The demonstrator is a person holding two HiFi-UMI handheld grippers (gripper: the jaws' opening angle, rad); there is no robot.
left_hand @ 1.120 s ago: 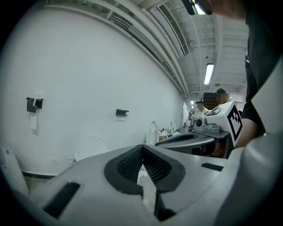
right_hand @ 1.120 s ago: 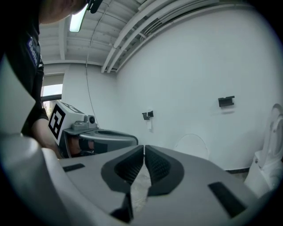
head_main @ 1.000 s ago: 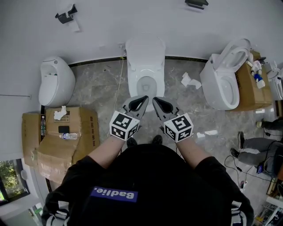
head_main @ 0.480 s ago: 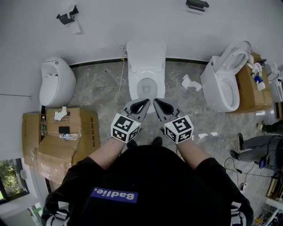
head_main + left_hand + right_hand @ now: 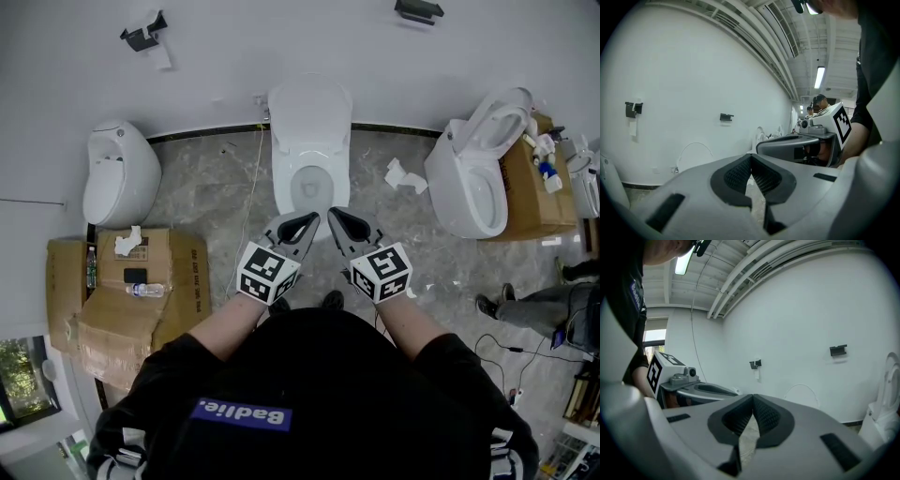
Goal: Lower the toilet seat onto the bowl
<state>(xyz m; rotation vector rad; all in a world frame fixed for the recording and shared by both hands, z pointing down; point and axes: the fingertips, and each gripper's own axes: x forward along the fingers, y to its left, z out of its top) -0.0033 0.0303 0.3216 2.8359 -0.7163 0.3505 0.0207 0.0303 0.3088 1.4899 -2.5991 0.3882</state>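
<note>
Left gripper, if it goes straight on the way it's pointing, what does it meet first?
Probably the middle toilet, directly ahead of the left gripper; depth is unclear, so it might pass above it to the white wall.

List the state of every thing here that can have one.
Left hand-held gripper, shut, empty.
Right hand-held gripper, shut, empty.
Middle toilet, lid up; seat position unclear.
Right toilet, seat and lid raised.
Left toilet, lid down.
Water bottle, lying on its side on the cardboard box.
</note>
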